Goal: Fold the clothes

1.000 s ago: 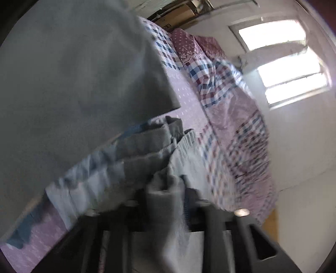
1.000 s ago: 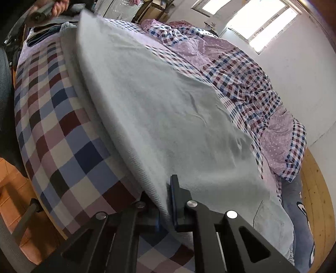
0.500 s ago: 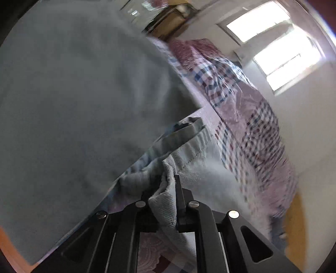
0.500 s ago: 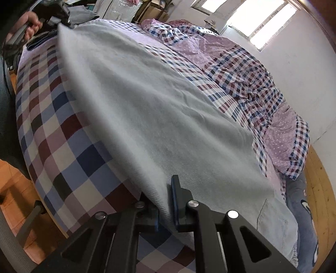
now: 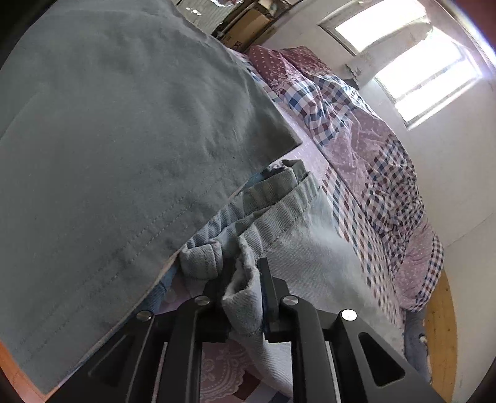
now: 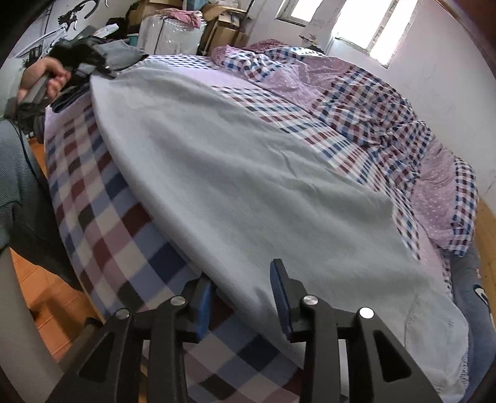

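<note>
Your left gripper [image 5: 245, 279] has a bunched fold of pale denim between its jaws, which have just been easing apart a little; the cloth is still pinched between the pads. That fold belongs to the light blue jeans [image 5: 297, 248], whose hemmed edge runs up and away from the gripper across the bed. Over the jeans, on their left side in the left wrist view, hangs the grey-green t-shirt [image 5: 124, 139], its stitched hem crossing just above the denim and covering part of it.

Your right gripper [image 6: 241, 294] stands with its jaws apart, having just been opening. The near edge of the t-shirt [image 6: 248, 186] lies between the blue pads [image 6: 203, 307], and the pads no longer press on it. From that gripper the t-shirt spreads flat and wide over the bed toward the far corner, where your left hand [image 6: 43, 80] holds the other gripper's handle. On the right of the t-shirt, near the bed's edge, a bit of the pale jeans [image 6: 434, 325] peeps out from under it.

Beneath the t-shirt lies the checked bedsheet [image 6: 102, 217] in blue, maroon and white squares. Beyond the t-shirt, a rumpled quilt [image 6: 387, 124] in lilac dots and checks is heaped along the far side of the bed. Past the quilt a bright window [image 5: 418, 62] sits in the white wall, and cardboard boxes [image 6: 223, 28] stand behind the bed's head. Orange wooden floor [image 6: 46, 294] shows below the sheet's near edge.
</note>
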Action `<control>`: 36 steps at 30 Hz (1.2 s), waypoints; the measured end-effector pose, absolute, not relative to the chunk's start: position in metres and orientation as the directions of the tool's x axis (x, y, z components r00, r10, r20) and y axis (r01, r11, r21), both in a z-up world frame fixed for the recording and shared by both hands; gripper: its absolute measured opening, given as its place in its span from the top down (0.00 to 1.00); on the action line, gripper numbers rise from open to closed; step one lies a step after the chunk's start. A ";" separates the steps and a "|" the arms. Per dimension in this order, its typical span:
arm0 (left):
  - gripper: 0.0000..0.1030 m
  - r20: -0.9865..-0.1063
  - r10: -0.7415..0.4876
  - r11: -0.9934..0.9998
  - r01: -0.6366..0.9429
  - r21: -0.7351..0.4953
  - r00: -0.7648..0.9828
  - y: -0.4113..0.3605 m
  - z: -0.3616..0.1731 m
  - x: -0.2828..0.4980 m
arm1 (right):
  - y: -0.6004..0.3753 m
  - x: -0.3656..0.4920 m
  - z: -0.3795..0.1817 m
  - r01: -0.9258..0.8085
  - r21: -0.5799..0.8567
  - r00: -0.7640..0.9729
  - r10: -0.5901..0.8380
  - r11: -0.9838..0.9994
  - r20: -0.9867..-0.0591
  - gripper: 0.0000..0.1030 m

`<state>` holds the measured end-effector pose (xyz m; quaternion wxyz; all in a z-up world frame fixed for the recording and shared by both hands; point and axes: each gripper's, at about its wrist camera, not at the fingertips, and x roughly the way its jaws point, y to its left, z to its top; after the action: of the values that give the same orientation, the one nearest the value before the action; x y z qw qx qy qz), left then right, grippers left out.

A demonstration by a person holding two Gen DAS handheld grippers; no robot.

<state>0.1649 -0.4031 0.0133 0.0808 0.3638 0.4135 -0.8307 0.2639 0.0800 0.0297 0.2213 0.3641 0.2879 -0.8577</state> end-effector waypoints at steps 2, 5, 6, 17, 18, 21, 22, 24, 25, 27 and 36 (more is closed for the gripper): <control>0.87 -0.673 0.151 -0.650 0.440 -0.620 -0.724 -0.398 0.026 0.156 | 0.075 0.261 0.027 0.598 -0.327 -0.626 -0.172 -0.732 -0.761 0.64; 0.90 -0.641 0.192 -0.701 0.353 -0.619 -0.743 -0.373 0.064 0.126 | 0.071 0.259 0.026 0.603 -0.317 -0.618 -0.178 -0.732 -0.766 0.64; 0.90 -0.624 0.212 -0.722 0.309 -0.619 -0.752 -0.363 0.080 0.114 | 0.070 0.258 0.026 0.605 -0.310 -0.615 -0.183 -0.733 -0.767 0.64; 0.92 -0.620 0.134 -0.936 0.107 -0.336 -0.774 -0.341 0.095 0.138 | 0.068 0.256 0.027 0.620 -0.280 -0.598 -0.211 -0.733 -0.773 0.64; 0.92 -0.684 0.116 -0.904 0.209 -0.373 -0.720 -0.366 0.062 0.140 | 0.067 0.256 0.027 0.621 -0.281 -0.598 -0.211 -0.732 -0.773 0.64; 0.89 -0.674 0.196 -0.801 0.280 -0.529 -0.712 -0.404 0.014 0.161 | 0.066 0.256 0.025 0.624 -0.287 -0.596 -0.205 -0.727 -0.776 0.64; 0.88 -0.658 0.203 -0.791 0.275 -0.547 -0.725 -0.405 0.013 0.165 | 0.065 0.256 0.024 0.625 -0.287 -0.595 -0.204 -0.726 -0.777 0.64; 0.89 -0.672 0.170 -0.818 0.277 -0.504 -0.721 -0.397 0.019 0.162 | 0.065 0.255 0.024 0.626 -0.286 -0.594 -0.205 -0.726 -0.778 0.64; 0.89 -0.680 0.156 -0.830 0.279 -0.484 -0.716 -0.396 0.021 0.160 | 0.065 0.255 0.025 0.624 -0.287 -0.597 -0.207 -0.726 -0.775 0.64; 0.89 -0.683 0.130 -0.838 0.288 -0.463 -0.719 -0.395 0.028 0.157 | 0.065 0.256 0.026 0.621 -0.290 -0.604 -0.209 -0.728 -0.770 0.64; 1.00 -0.661 0.078 -0.786 0.362 -0.501 -0.746 -0.441 0.041 0.184 | 0.062 0.258 0.026 0.627 -0.281 -0.600 -0.220 -0.727 -0.770 0.64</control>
<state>0.1844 -0.4406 0.0408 0.0805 0.3469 0.3170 -0.8790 0.2575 0.0624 0.0263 0.2486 0.3721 0.2737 -0.8514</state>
